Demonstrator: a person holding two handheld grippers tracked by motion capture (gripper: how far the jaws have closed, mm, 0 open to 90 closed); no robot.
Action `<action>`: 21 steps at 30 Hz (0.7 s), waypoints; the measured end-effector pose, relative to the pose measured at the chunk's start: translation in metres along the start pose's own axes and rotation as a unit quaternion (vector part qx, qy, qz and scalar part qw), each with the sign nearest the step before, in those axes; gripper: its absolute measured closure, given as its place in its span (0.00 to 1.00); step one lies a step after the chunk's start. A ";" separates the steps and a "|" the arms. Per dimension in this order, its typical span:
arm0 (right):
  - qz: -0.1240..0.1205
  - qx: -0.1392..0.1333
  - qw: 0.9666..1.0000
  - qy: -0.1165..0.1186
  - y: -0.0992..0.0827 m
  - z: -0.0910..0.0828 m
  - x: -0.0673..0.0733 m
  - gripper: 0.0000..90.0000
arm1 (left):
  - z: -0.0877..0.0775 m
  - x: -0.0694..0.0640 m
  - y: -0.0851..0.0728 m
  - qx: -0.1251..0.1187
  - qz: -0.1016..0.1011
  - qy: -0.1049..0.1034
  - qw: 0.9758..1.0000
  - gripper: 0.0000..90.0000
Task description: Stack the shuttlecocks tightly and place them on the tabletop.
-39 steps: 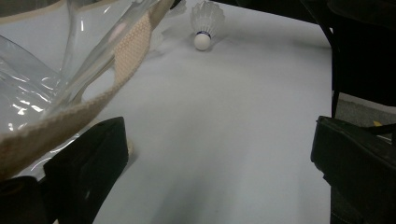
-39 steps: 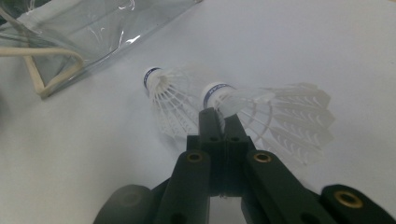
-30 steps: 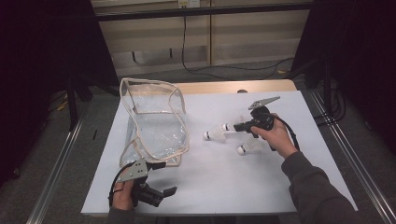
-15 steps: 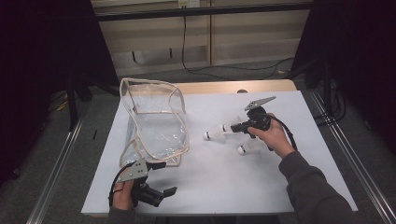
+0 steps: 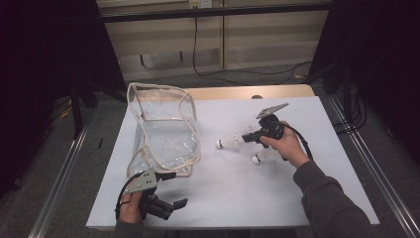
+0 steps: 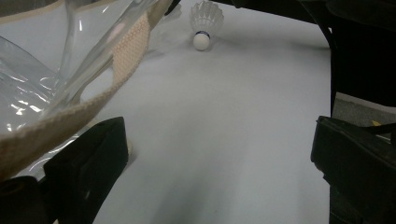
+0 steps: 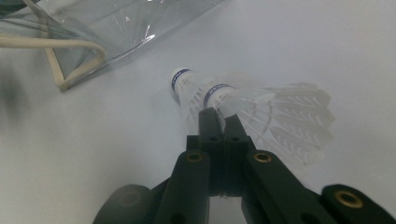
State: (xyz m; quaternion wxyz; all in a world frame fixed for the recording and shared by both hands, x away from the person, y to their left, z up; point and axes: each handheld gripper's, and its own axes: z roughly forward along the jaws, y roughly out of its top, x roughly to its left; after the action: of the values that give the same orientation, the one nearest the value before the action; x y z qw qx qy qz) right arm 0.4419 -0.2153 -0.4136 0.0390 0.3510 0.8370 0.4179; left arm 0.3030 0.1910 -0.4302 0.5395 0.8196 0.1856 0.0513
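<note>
Right gripper (image 7: 219, 116) has its jaws pressed together on the feather skirt of a shuttlecock (image 7: 261, 109), pinching it just behind the cork end, where a blue band circles the base. In the right gripper view a 2nd cork with a blue band (image 7: 180, 79) shows just beyond the held one; whether it touches the first I cannot tell. From the high view the right gripper (image 5: 246, 139) sits right of the table's middle, and 2 shuttlecocks show there: 1 at its jaws (image 5: 229, 141) and another (image 5: 262, 156) just beside the hand, nearer the person.

Left gripper (image 6: 219, 154) stands open, its 2 black jaws wide apart with nothing but bare white table (image 6: 224, 116) between them. It rests at the near left edge of the table, close to the corner of a clear plastic bag (image 5: 166, 131) with beige trim. That trim (image 6: 126, 60) crosses the upper left of the left gripper view, and a shuttlecock (image 6: 204, 25) stands cork-down farther off.

A shuttlecock looks very light and fragile: the feathers are thin and would likely bend or split under a hard squeeze, while the rounded cork is firmer yet could slip out of flat jaws. The safest hold seems to be low on the skirt near the cork, where the quills bunch and stiffen, roughly where the jaws now sit. The bag looks soft and floppy, so its opening would probably need holding by the stiffer trim.
</note>
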 end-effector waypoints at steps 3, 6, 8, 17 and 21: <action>-0.001 0.003 1.000 -0.001 0.000 0.001 0.000 1.00 | 0.000 0.000 0.000 0.000 0.000 0.001 1.000 0.05; -0.002 0.004 1.000 -0.001 0.000 0.002 0.000 1.00 | 0.000 0.000 0.000 0.000 0.000 0.000 1.000 0.05; -0.002 0.003 1.000 0.000 0.000 0.002 0.000 1.00 | 0.000 0.000 0.000 0.001 -0.001 0.000 1.000 0.04; -0.009 0.004 1.000 0.002 0.000 0.006 0.002 1.00 | 0.000 0.000 0.000 0.001 0.000 0.001 1.000 0.05; -0.006 0.002 1.000 0.005 0.000 0.006 0.002 1.00 | 0.000 0.000 0.000 0.001 0.001 0.001 1.000 0.05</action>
State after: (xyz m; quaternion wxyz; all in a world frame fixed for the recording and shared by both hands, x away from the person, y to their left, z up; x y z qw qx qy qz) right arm 0.4427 -0.2096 -0.4170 0.0367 0.3435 0.8401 0.4181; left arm 0.3032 0.1912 -0.4301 0.5386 0.8203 0.1856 0.0519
